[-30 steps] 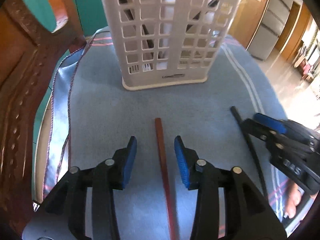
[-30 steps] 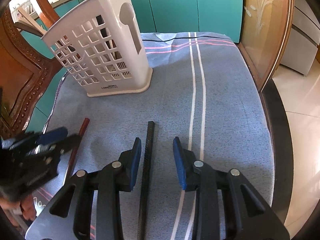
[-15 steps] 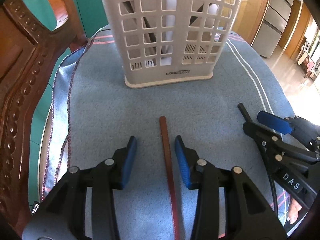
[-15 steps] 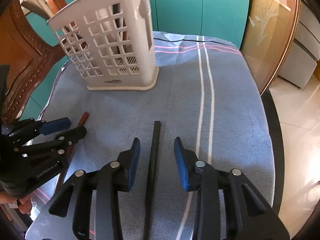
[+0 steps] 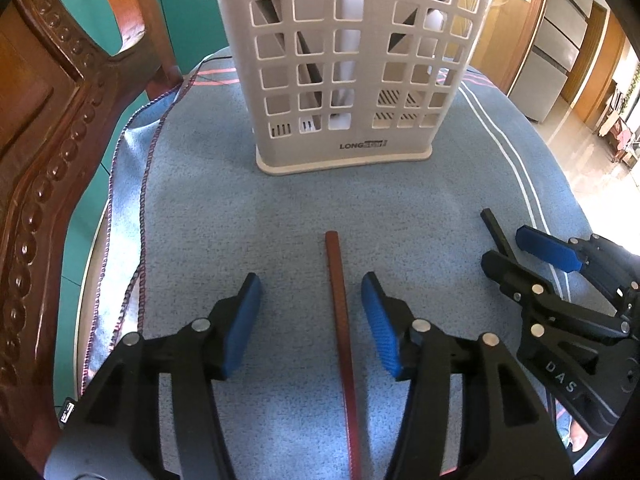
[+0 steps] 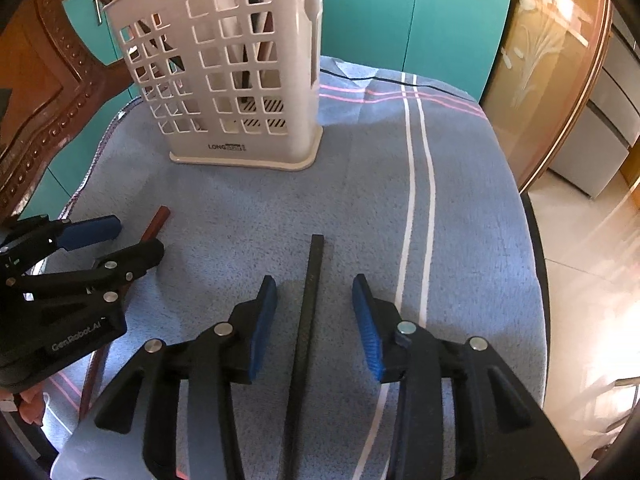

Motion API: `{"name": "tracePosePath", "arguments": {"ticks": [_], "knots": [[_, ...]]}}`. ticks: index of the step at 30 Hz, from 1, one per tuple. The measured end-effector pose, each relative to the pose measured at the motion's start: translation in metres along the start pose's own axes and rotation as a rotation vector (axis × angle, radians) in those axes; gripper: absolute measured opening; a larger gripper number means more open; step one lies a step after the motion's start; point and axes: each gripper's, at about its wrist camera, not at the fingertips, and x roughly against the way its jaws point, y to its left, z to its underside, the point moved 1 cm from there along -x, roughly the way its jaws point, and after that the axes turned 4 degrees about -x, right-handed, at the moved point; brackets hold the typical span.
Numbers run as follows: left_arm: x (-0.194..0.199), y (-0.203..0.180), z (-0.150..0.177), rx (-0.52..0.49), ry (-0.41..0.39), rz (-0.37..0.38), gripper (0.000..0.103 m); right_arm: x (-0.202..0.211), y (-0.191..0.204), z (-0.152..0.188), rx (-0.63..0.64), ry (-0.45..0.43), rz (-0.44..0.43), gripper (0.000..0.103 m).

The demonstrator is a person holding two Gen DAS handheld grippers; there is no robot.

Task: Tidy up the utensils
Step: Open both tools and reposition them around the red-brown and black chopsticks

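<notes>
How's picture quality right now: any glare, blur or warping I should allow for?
Left wrist view: sharp on the red chopstick, fisheye bends the towel stripes, floor at right is blown out. Right wrist view: black chopstick crisp, sun glare on the floor at right, white holder leans from distortion.

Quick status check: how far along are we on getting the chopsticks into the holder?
Done: the white utensil holder already has some dark sticks standing inside. In hand: nothing gripped yet. The left gripper straddles the reddish-brown chopstick with open jaws; the right gripper straddles the black chopstick likewise. Both chopsticks lie flat on the blue towel. Left: close on each, lift, and drop them into the holder.
</notes>
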Motion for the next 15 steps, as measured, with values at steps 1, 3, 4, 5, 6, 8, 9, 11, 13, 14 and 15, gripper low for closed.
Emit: {"name": "tracePosePath", "arguments": {"ticks": [1, 3, 4, 5, 6, 8, 9, 11, 13, 14, 15], "knots": [[0.0006, 0.0004, 0.0008, -0.001, -0.001, 0.0, 0.054, 0.0013, 0.0003, 0.0005, 0.001, -0.002, 0.001, 0.04], [0.0001, 0.0003, 0.0001, -0.001, -0.001, 0.001, 0.054, 0.0015, -0.0002, 0.0006, -0.001, -0.006, 0.002, 0.04], [-0.0005, -0.0006, -0.0007, 0.0, 0.0, 0.0, 0.054, 0.002, -0.0003, 0.0004, -0.001, -0.007, 0.002, 0.04], [-0.0002, -0.0008, -0.0006, 0.0, 0.0, -0.001, 0.054, 0.002, 0.0001, 0.0003, -0.001, -0.009, 0.003, 0.04], [0.0001, -0.0009, -0.0005, 0.0, 0.0, -0.001, 0.054, 0.0021, 0.0002, 0.0002, -0.002, -0.01, 0.004, 0.04], [0.0007, -0.0009, -0.0001, 0.001, 0.0, -0.002, 0.054, 0.0023, 0.0007, -0.0005, -0.001, -0.014, 0.007, 0.04], [0.001, -0.0005, 0.0003, 0.001, -0.001, -0.002, 0.054, 0.0027, 0.0007, -0.0004, -0.002, -0.015, 0.007, 0.04], [0.0012, -0.0005, 0.0005, 0.0, -0.001, -0.002, 0.054, 0.0025, -0.0001, -0.0002, -0.005, -0.016, 0.006, 0.04], [0.0011, -0.0009, 0.0003, 0.0, -0.001, -0.002, 0.054, 0.0011, -0.0002, -0.0012, -0.005, -0.017, 0.006, 0.04], [0.0015, -0.0013, 0.0006, -0.001, -0.002, -0.004, 0.054, 0.0013, 0.0001, -0.0011, -0.005, -0.017, 0.008, 0.04], [0.002, -0.0016, 0.0009, -0.001, -0.004, -0.002, 0.051, 0.0016, 0.0004, -0.001, -0.004, -0.018, 0.008, 0.04]]}}
